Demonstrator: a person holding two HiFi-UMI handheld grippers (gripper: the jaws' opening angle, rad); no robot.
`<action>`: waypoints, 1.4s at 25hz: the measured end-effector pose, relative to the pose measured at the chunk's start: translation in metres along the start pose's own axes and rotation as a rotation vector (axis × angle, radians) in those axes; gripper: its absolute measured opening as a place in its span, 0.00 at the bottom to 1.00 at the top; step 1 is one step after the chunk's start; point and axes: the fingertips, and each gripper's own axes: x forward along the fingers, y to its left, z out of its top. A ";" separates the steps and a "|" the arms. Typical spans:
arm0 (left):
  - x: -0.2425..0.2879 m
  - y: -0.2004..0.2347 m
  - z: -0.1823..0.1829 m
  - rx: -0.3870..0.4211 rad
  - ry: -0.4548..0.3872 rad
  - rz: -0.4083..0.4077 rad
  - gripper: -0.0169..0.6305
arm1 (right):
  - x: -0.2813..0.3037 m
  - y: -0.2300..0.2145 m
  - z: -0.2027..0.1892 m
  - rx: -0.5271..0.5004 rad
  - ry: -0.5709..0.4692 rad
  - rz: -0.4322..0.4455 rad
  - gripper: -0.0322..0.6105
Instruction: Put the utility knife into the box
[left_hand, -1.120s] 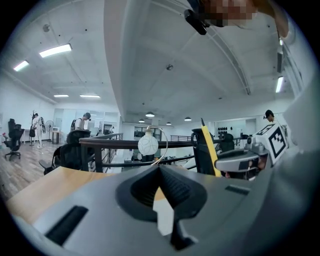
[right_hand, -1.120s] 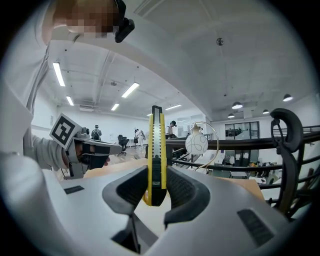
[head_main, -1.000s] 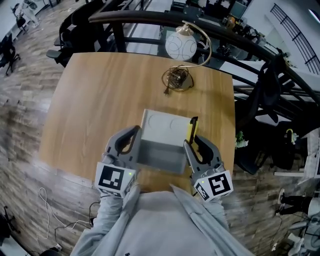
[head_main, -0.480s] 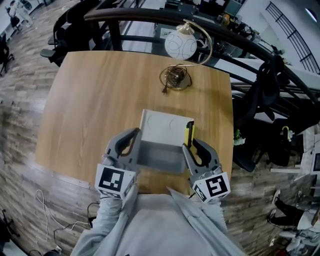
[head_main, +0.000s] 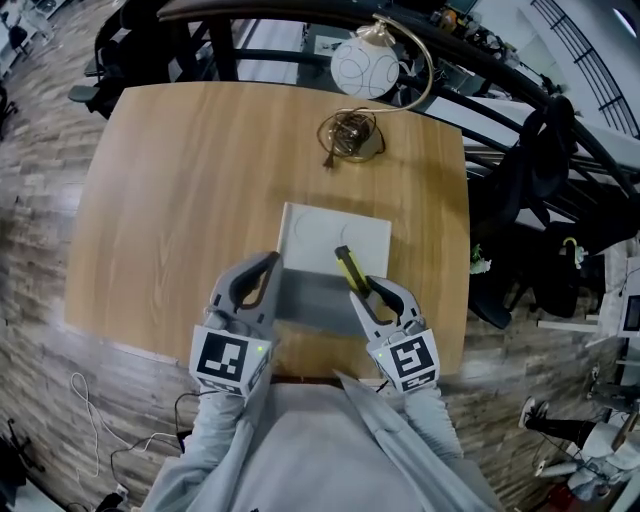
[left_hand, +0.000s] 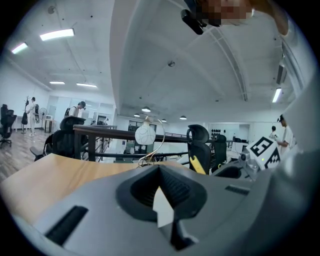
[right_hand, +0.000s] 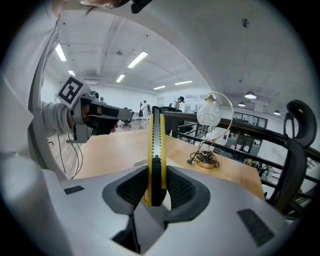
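Swung over box (head_main: 312, 238), right tool (head_main: 364, 291) clamps utility knife (head_main: 349, 269); left tool (head_main: 272, 268) pinches box wall

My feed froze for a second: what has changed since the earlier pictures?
The right hand-held gripper, shut on the knife, swung left from the right edge of the box; the knife now tilts over it. Nothing was taken up or let go. The left hand-held gripper stayed clamped on the box's near left wall; box and lamp did not move.
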 end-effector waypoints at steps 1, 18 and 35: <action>0.000 0.001 -0.001 0.001 0.002 -0.002 0.05 | 0.004 0.004 -0.007 -0.011 0.025 0.013 0.25; 0.004 0.007 -0.022 -0.021 0.031 -0.014 0.05 | 0.053 0.037 -0.096 -0.260 0.371 0.174 0.25; 0.003 0.012 -0.034 -0.041 0.034 0.005 0.05 | 0.074 0.045 -0.141 -0.431 0.587 0.240 0.25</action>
